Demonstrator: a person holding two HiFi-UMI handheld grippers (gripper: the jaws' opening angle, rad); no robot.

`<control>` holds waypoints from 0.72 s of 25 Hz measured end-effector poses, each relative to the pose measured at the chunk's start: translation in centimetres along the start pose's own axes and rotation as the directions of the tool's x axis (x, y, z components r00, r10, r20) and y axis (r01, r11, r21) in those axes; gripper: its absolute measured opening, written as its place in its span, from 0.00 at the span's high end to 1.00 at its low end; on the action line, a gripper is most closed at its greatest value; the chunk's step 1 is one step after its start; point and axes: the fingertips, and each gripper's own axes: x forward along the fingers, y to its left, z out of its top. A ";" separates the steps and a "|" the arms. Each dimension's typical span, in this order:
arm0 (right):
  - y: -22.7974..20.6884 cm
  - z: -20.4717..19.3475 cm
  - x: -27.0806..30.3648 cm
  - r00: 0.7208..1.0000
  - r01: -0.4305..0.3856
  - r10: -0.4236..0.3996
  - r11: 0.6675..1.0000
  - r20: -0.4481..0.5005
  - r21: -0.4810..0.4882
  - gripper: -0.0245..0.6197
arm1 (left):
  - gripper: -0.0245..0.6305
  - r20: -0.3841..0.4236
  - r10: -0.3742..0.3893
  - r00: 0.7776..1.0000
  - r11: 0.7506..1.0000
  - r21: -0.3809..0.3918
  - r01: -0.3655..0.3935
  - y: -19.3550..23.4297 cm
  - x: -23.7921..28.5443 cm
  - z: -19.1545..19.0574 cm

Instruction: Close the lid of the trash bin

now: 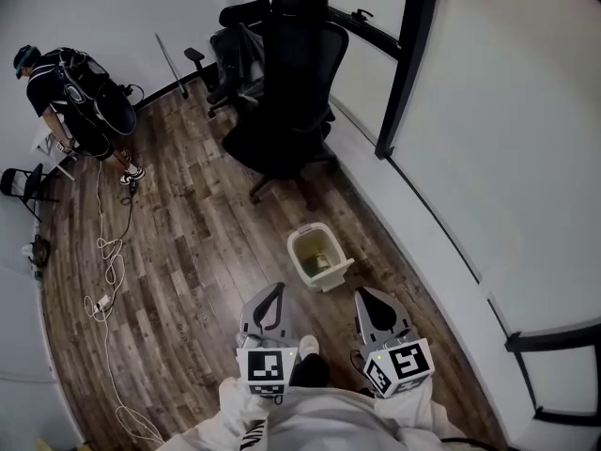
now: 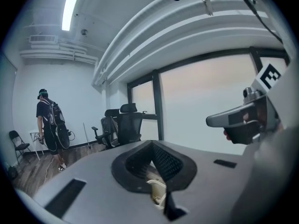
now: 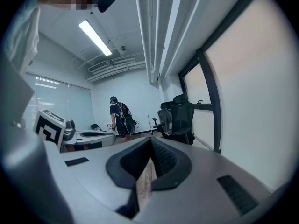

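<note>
the left gripper (image 1: 273,294) and the right gripper (image 1: 368,299) are held side by side just short of the trash bin (image 1: 320,256). both are pointed toward it and neither is touching it. in the left gripper view the jaws are seen pressed together at the tips, with nothing gripped. a cream part of the trash bin is glimpsed through the gap below the tips. in the right gripper view the jaws are likewise seen brought together and empty, and only the wood floor (image 1: 207,242) is visible through the gap.

the trash bin is stood on the wood floor, near the pale wall (image 1: 470,158) to its right. its top is uncovered and its inside is exposed to the head view.

beyond the trash bin, a black office chair (image 1: 286,92) is placed near the same wall. to the left of the trash bin, a white cable (image 1: 108,271) is laid in loops across the floor. far beyond the trash bin and to its left, a person (image 1: 80,101) with a backpack is seen standing, with a black folding chair (image 1: 21,184) just beside.
</note>
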 end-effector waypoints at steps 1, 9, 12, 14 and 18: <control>-0.2 0.2 0.7 1.000 0.011 -0.011 1.000 -0.005 -0.001 0.93 | 0.95 -0.007 -0.003 1.000 1.000 -0.006 0.003 0.7 0.5 -0.2; -2.7 1.4 4.4 0.997 0.070 -0.070 0.997 -0.008 0.021 0.93 | 0.95 -0.057 -0.023 0.998 0.999 -0.051 0.020 2.3 3.9 -3.0; -3.8 1.5 5.7 0.997 0.077 -0.077 0.997 -0.013 0.000 0.93 | 0.95 -0.067 -0.029 0.997 0.998 -0.050 0.025 2.4 5.5 -3.2; -4.4 0.8 6.3 0.996 0.083 -0.083 0.997 -0.027 -0.004 0.93 | 0.95 -0.072 -0.027 0.997 0.999 -0.047 0.024 2.4 6.2 -3.4; -4.9 -1.1 7.6 0.995 0.074 -0.074 0.997 -0.065 0.002 0.93 | 0.95 -0.087 -0.034 0.996 0.998 -0.049 0.030 2.2 7.4 -4.4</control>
